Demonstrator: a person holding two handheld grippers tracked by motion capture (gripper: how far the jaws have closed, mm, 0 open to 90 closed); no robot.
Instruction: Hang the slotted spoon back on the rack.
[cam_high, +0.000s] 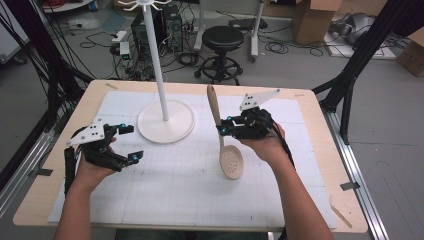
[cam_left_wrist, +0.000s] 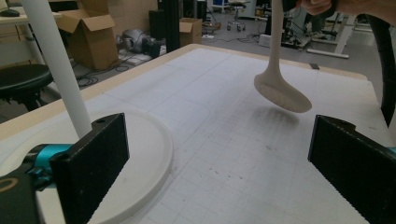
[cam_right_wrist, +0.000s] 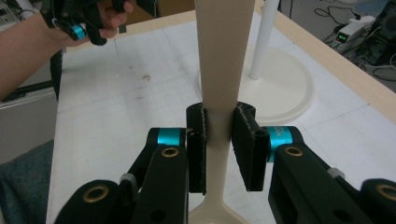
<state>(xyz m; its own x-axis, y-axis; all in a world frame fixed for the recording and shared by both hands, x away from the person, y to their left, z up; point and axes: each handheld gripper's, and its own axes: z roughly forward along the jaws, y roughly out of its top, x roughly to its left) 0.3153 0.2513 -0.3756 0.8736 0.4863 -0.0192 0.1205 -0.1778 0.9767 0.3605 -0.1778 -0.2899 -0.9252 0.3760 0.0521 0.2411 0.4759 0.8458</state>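
Observation:
A beige slotted spoon (cam_high: 220, 131) hangs upright above the white mat, bowl down and handle up. My right gripper (cam_high: 223, 129) is shut on its handle; in the right gripper view the handle (cam_right_wrist: 219, 70) rises between the two black pads (cam_right_wrist: 247, 140). In the left gripper view the spoon's bowl (cam_left_wrist: 281, 92) floats over its shadow. My left gripper (cam_high: 131, 143) rests at the mat's left side, jaws wide open with nothing between them (cam_left_wrist: 212, 163). A white stand with a round base (cam_high: 166, 121) and tall pole (cam_high: 155, 55) sits at the back centre.
A white gridded mat (cam_high: 180, 175) covers the wooden table (cam_high: 320, 125). The stand's base (cam_left_wrist: 149, 149) lies close to my left gripper. Beyond the table are a black stool (cam_high: 222, 40), cardboard boxes (cam_high: 312, 20) and cables on the floor.

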